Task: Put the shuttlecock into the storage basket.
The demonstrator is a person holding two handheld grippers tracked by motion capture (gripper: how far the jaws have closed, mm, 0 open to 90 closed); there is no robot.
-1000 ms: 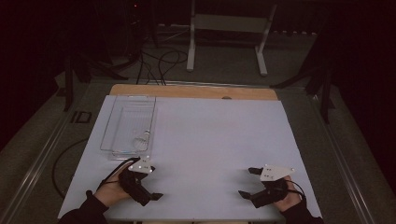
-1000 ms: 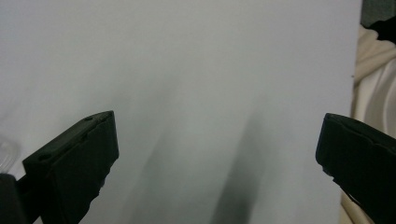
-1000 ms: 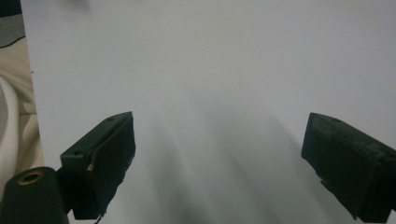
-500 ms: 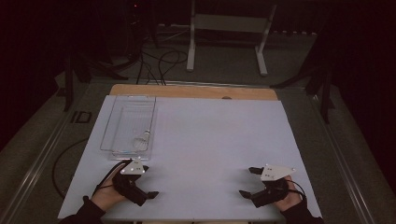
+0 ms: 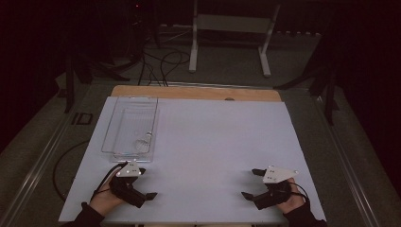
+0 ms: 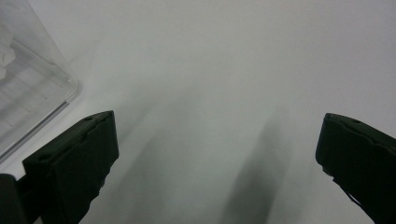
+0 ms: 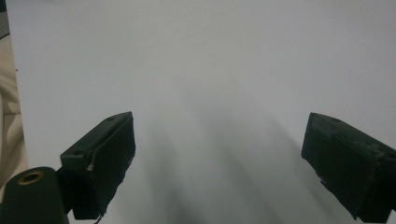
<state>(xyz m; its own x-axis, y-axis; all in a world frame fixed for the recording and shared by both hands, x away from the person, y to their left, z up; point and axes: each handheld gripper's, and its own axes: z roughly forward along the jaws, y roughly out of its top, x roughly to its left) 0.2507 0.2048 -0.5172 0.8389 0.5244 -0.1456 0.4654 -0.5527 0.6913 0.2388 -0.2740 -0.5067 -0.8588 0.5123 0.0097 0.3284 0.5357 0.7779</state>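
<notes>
Left gripper (image 5: 144, 184) has slid back toward the near edge of the white worktop (image 5: 213, 142), jaws spread wide on nothing. Right gripper (image 5: 250, 184) sits by the near right corner, also released. Nothing stands between them. Clear tray (image 5: 109, 137) lies just beyond the left gripper, a small white object (image 5: 144, 140) inside.

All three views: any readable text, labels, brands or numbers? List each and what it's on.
None readable.
Clear tray: no label visible.
White table sheet: blank.
Left gripper and right gripper: grey plates show small dark dots, no lettering.
Small dark item on the floor left of the table: too small to tell.
</notes>
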